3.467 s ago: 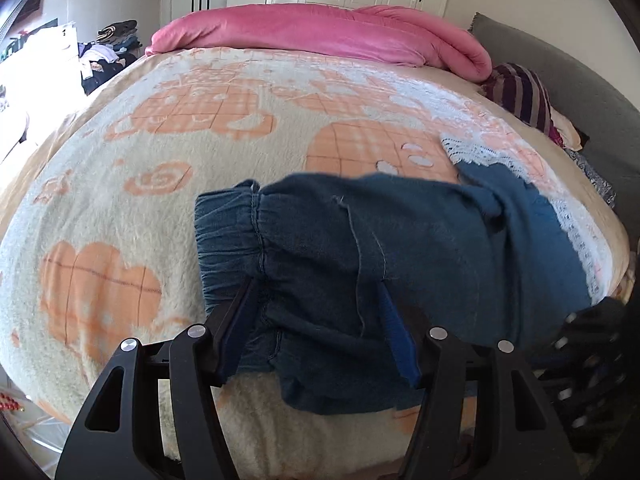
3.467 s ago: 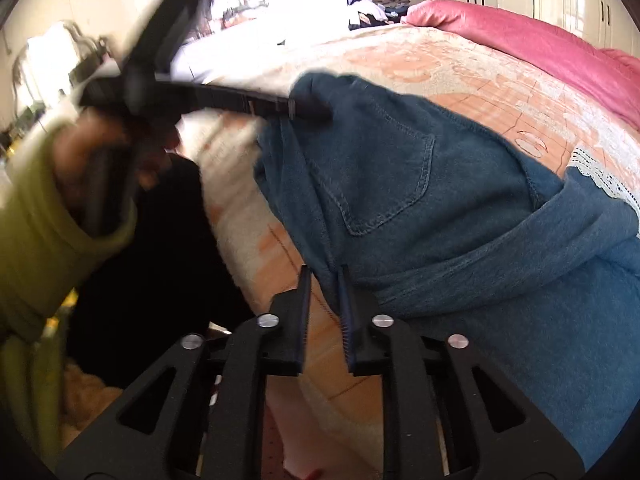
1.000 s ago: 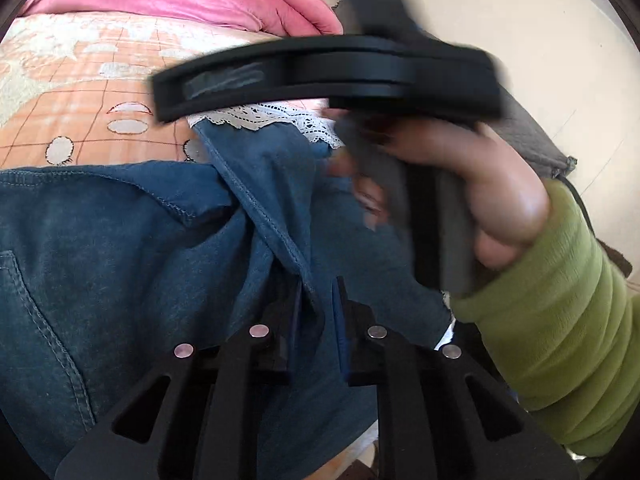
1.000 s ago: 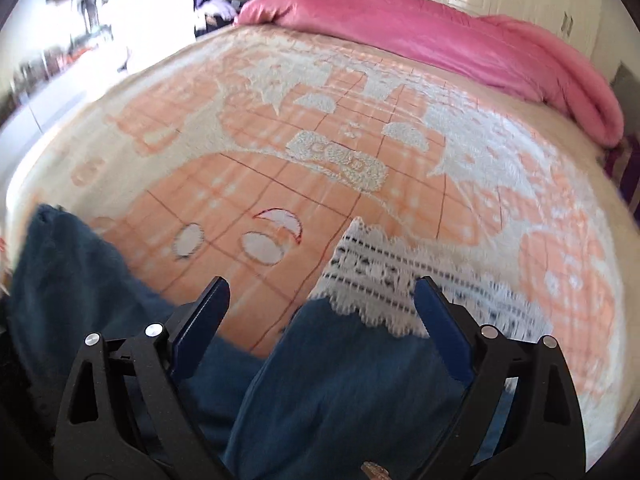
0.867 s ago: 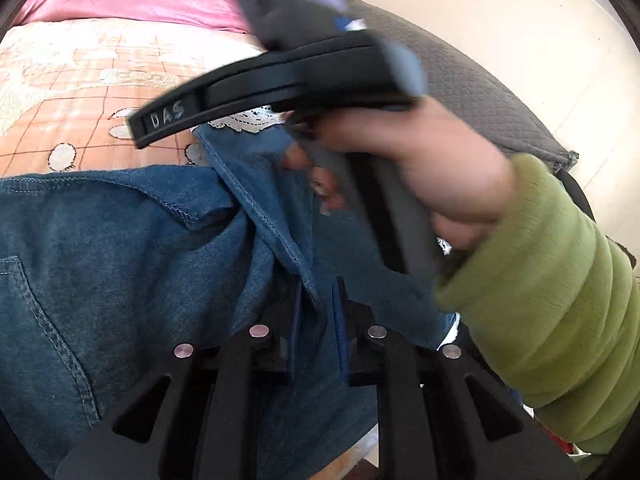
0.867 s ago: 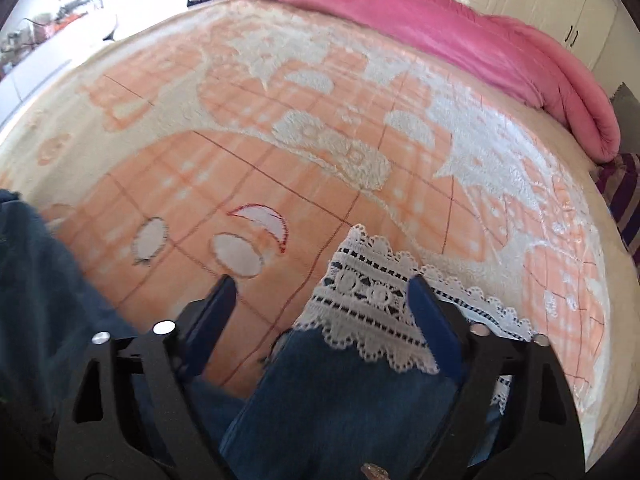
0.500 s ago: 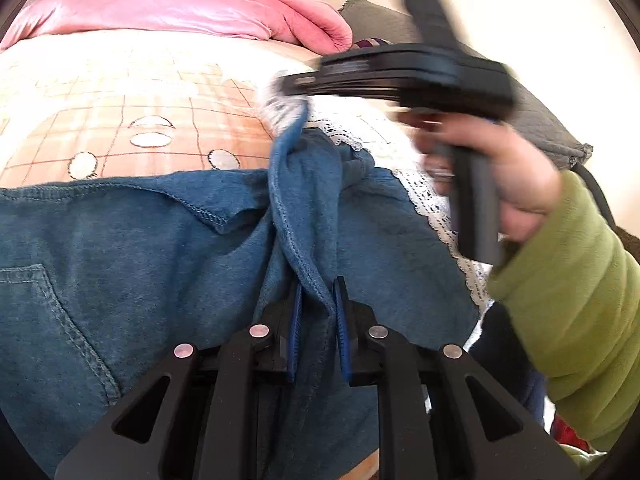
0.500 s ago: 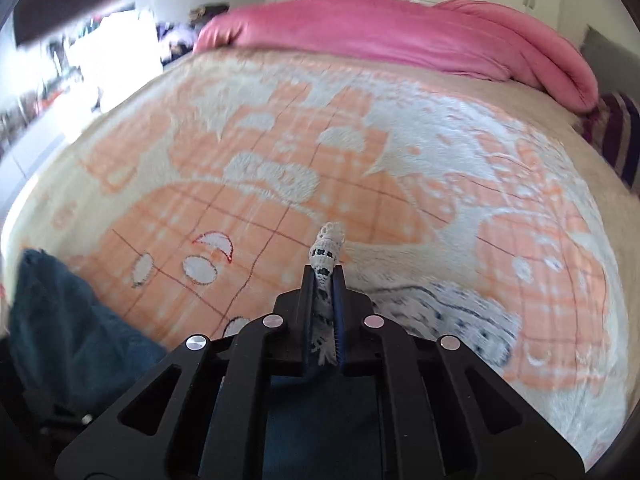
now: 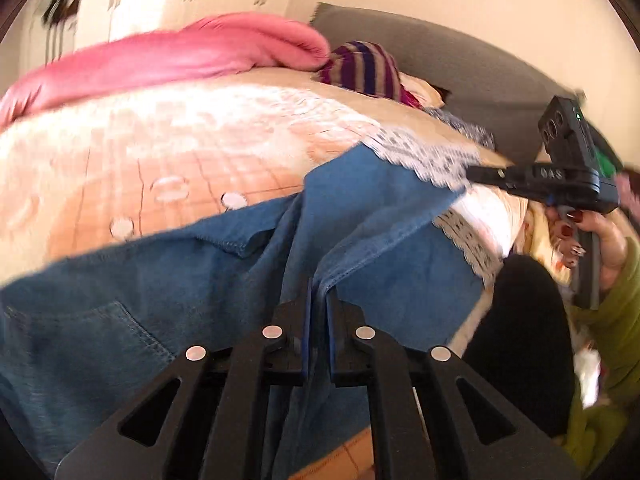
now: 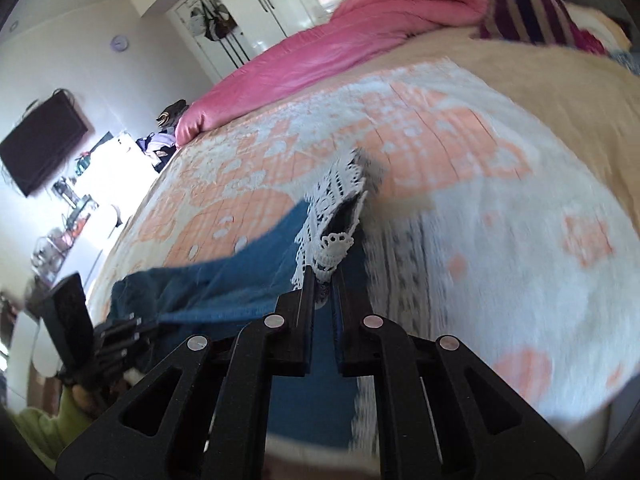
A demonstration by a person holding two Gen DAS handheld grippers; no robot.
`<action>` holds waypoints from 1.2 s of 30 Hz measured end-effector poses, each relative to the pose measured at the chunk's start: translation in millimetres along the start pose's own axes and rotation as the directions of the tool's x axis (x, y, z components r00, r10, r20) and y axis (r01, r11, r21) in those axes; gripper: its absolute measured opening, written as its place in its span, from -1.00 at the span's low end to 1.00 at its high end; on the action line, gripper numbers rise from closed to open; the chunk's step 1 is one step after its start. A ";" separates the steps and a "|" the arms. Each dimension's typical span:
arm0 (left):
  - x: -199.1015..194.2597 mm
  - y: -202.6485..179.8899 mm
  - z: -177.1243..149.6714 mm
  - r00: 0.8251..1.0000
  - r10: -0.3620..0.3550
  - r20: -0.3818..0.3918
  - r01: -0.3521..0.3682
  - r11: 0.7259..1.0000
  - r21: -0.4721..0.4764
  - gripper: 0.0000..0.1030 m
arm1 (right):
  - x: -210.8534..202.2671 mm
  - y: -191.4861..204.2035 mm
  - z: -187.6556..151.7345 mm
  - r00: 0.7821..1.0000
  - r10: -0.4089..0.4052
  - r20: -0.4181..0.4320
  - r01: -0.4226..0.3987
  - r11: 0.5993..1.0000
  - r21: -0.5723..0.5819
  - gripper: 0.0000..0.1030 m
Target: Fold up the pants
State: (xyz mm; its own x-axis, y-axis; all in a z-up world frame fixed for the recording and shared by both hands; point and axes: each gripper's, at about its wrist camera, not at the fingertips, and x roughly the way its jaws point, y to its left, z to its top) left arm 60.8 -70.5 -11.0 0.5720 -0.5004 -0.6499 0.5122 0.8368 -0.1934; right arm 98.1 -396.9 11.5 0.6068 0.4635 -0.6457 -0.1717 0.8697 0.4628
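Observation:
Blue denim pants (image 9: 120,280) with a white lace hem (image 9: 420,152) lie on the peach patterned blanket (image 9: 100,152). My left gripper (image 9: 319,296) pinches a raised fold of denim near the leg seam, its jaws closing tight on it. At the far right, my right gripper (image 9: 476,172) holds the lace hem and pulls the leg taut above the bed. In the right wrist view the right gripper (image 10: 321,280) is shut on bunched lace hem (image 10: 336,204), with the denim (image 10: 240,276) stretching back to the left gripper (image 10: 134,326).
A pink duvet (image 9: 160,56) and a striped pillow (image 9: 360,68) lie at the head of the bed, before a grey headboard (image 9: 440,72). A person's dark trouser leg (image 9: 520,320) and green sleeve (image 9: 616,300) stand at the bed's near edge. White wardrobes (image 10: 280,8) line the far wall.
My right gripper went from open around the lace hem to shut on it, then swung far right, drawing the leg out. The left gripper kept its hold on the denim and rose a little.

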 end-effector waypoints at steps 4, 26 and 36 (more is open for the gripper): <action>-2.9 -8.9 -4.4 1.000 0.017 -0.017 -0.016 0.998 0.066 -0.89 | -2.3 -10.5 -31.6 0.998 0.005 -0.062 -0.002 0.999 0.052 -0.93; -2.6 -21.5 -31.2 0.997 -0.027 -0.070 0.035 0.992 0.124 -0.89 | -23.8 -33.1 -52.4 0.996 -0.081 -0.046 0.082 0.996 0.020 -0.89; 11.7 -28.8 -47.4 0.988 -0.031 -0.148 0.053 0.987 0.150 -0.89 | -15.4 -47.6 -66.8 0.981 -0.155 -0.113 0.159 0.987 0.026 -0.71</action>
State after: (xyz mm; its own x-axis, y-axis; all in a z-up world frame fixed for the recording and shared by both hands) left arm 22.4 -89.9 -47.8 0.4546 -0.4876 -0.7454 0.6321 0.7662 -0.1157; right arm 45.1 -434.1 -41.2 0.5344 0.3395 -0.7740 -0.0530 0.9274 0.3702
